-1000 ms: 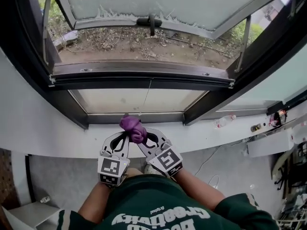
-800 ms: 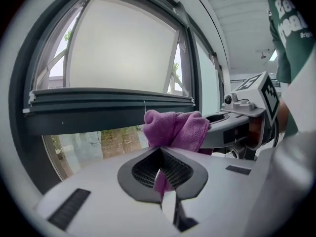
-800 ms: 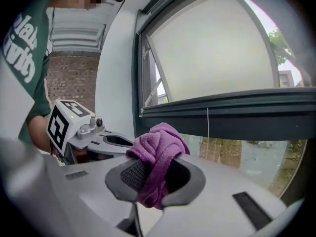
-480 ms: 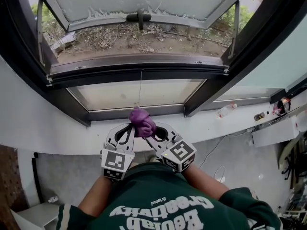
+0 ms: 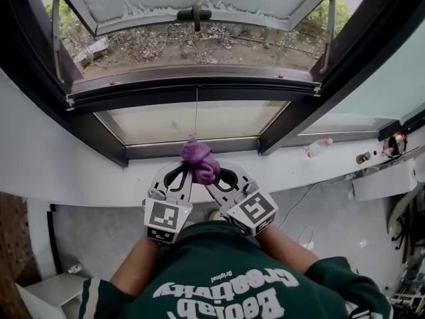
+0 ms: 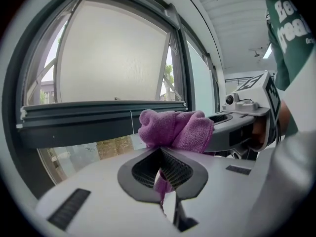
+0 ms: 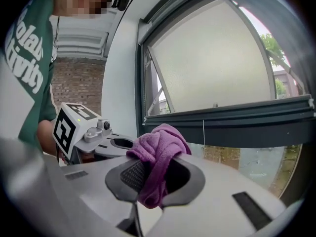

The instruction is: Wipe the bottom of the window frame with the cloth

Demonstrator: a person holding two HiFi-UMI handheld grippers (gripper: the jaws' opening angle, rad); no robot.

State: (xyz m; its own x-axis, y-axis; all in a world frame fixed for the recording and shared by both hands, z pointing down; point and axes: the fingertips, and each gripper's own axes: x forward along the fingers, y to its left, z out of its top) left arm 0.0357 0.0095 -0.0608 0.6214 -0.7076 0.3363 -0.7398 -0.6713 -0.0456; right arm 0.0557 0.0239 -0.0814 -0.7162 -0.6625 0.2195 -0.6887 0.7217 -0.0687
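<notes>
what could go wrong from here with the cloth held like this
1. Both the left gripper and right gripper pinch one bunched purple cloth. If they move apart it may slip free, and near the open window it could drop outside.
2. Wadded like this, little cloth would meet the bottom frame rail, so the hard jaw tips might scrape it.

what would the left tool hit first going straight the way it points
The left tool, shut on the purple cloth, would likely meet the dark window frame first; depth unclear.
</notes>
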